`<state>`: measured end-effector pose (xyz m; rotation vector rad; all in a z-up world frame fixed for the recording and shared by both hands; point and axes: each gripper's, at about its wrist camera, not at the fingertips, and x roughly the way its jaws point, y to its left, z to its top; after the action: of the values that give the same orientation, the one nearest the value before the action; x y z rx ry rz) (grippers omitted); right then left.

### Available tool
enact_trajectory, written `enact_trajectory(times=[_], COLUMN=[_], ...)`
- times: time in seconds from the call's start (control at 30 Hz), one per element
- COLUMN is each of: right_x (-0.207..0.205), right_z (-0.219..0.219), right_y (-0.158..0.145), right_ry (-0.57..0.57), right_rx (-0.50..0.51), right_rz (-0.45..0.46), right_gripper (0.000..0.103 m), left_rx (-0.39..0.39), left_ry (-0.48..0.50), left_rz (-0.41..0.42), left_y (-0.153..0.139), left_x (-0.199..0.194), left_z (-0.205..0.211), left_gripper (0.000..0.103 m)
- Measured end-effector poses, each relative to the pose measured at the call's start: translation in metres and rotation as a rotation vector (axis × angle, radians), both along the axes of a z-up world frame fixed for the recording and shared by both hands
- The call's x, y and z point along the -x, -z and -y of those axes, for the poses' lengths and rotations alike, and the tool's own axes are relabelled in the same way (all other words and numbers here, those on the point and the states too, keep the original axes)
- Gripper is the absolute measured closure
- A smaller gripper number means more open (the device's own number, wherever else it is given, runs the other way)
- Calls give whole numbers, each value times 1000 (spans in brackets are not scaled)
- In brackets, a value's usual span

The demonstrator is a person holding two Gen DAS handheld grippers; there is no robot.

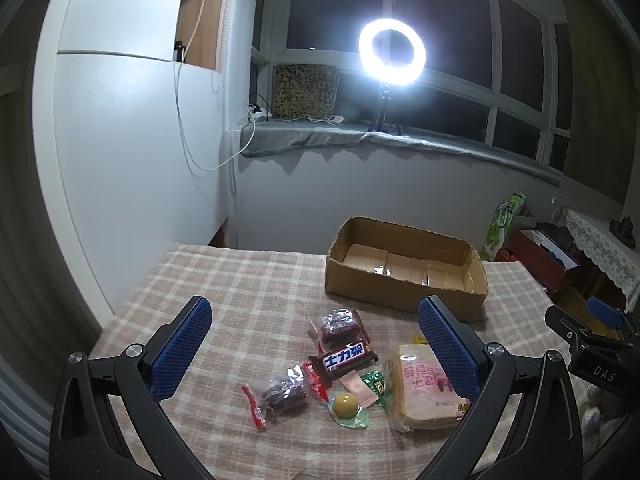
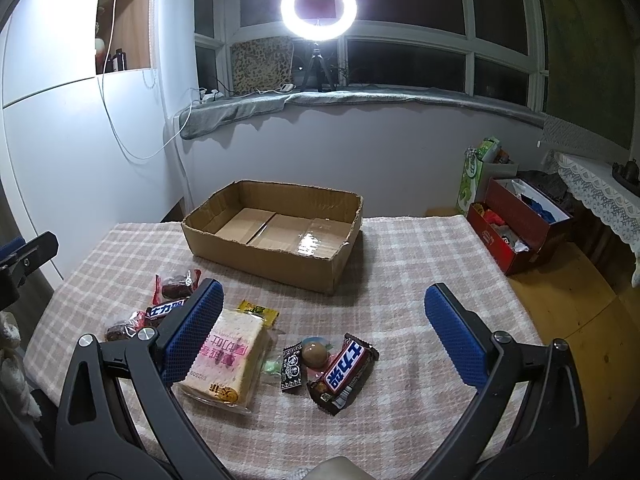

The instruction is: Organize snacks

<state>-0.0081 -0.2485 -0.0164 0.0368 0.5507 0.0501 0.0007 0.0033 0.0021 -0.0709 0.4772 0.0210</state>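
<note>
Both claws spread wide and empty, left claw [image 1: 314, 354] and right claw [image 2: 324, 332] over the snacks on the near surface [image 2: 400, 280]. Cardboard box [image 2: 276, 256] waits empty beyond. Pick the Snickers bar [image 2: 344, 374] crosswise, cleanly.

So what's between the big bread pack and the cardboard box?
In the right wrist view, a small yellow packet lies just beyond the bread pack; past it, only bare checked cloth reaches the cardboard box.

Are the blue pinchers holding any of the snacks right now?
No. The left gripper and the right gripper are both open and hold nothing. The snacks lie on the checked cloth; the cardboard box is empty.
</note>
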Motion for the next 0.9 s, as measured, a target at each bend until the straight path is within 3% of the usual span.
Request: enact_trajectory(times=[0.9], right_x=[0], right_z=[-2], right_y=[0], right_ry=[2], right_rx=[4], right_rz=[0], right_gripper=[0], left_rx=[4], left_ry=[13], left_rz=[8], left_y=[-1], left_x=[2], left_z=[1], left_gripper=[1])
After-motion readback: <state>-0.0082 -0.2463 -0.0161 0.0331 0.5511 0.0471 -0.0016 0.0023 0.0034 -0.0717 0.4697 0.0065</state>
